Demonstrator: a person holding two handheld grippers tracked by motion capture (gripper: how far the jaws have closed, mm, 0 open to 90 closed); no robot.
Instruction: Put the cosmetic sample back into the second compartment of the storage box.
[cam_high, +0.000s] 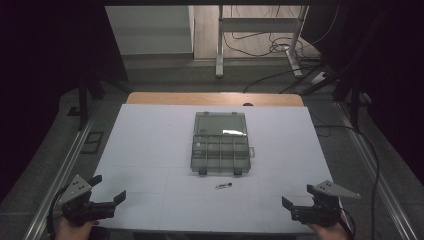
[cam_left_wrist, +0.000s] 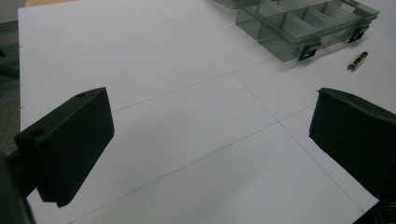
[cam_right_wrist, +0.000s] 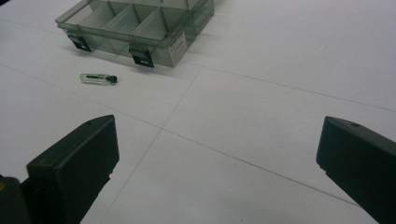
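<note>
Not started: both hand-held grippers, left (cam_high: 107, 192) & right (cam_high: 296, 196), jaws apart, empty. Vial (cam_high: 223, 186) on bench ahead, between them; box (cam_high: 220, 142) open beyond.

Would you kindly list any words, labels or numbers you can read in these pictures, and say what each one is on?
No text can be read.
Compartment box: a small white sticker on its side wall, print too small and blurred to read.
Small clear vial: a dark strip inside, no legible marking.

A small clear vial (cam_high: 223, 186) lies flat just before the open compartment box (cam_high: 220, 143).
</note>
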